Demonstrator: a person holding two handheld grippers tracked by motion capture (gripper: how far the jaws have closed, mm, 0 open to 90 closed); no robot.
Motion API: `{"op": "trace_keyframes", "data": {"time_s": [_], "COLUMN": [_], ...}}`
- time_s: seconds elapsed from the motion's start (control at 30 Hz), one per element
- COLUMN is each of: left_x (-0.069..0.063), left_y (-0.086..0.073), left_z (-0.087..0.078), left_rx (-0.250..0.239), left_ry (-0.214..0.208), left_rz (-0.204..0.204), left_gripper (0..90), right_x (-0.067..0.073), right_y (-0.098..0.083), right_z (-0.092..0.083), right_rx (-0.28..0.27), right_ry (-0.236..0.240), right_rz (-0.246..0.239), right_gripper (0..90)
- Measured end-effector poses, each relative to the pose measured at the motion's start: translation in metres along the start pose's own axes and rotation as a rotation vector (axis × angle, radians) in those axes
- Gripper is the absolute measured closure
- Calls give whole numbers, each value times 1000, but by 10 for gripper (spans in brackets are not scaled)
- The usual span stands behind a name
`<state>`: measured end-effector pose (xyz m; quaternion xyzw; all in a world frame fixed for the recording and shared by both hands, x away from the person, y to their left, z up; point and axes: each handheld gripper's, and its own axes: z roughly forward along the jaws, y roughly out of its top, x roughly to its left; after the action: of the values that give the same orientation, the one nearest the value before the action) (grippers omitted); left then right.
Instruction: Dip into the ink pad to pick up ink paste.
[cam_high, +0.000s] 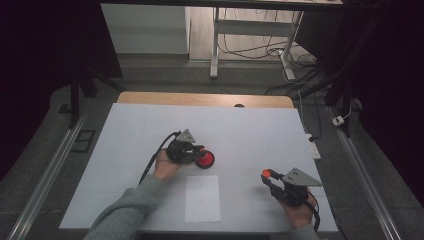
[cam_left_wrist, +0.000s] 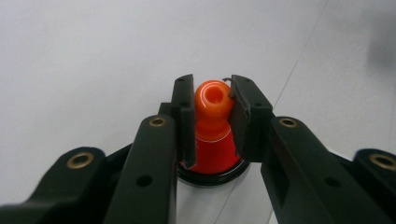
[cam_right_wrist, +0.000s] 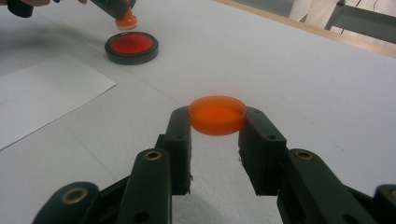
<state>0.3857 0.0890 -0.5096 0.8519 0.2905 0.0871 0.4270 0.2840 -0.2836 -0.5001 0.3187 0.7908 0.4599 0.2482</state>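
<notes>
Nearest us, at the lower right of the high view, our right hand (cam_high: 299, 212) rests low on the bench (cam_high: 250, 130), its right hand-held gripper (cam_high: 267, 175) pointing up the frame and slightly left. Its jaws are clamped on a flat orange lid (cam_right_wrist: 217, 114), held level just above the white surface.

At lower centre a white sheet of paper (cam_high: 202, 198) lies flat, between the two hands.

Farther up, left of centre, our left forearm in a grey sleeve (cam_high: 122, 212) reaches in from the bottom edge, the left hand (cam_high: 165, 162) turned toward the right. The left hand-held gripper (cam_high: 200, 151) is clamped on the neck of an orange stamp (cam_left_wrist: 213, 128), which stands over the round red ink pad (cam_right_wrist: 131, 46) in its black rim.
</notes>
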Motion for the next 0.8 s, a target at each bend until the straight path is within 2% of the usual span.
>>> {"op": "trace_keyframes", "data": {"time_s": [0.33, 0.8], "left_x": [0, -1], "left_y": [-6, -7], "left_z": [11, 12], "left_rx": [38, 38], "left_ry": [4, 14], "left_rz": [-1, -1], "left_gripper": [722, 724], "right_x": [0, 0], "right_y": [0, 1], "right_z": [0, -1], "right_rx": [0, -2], "right_ry": [0, -1], "right_rz": [0, -1], "right_gripper": [644, 644]}}
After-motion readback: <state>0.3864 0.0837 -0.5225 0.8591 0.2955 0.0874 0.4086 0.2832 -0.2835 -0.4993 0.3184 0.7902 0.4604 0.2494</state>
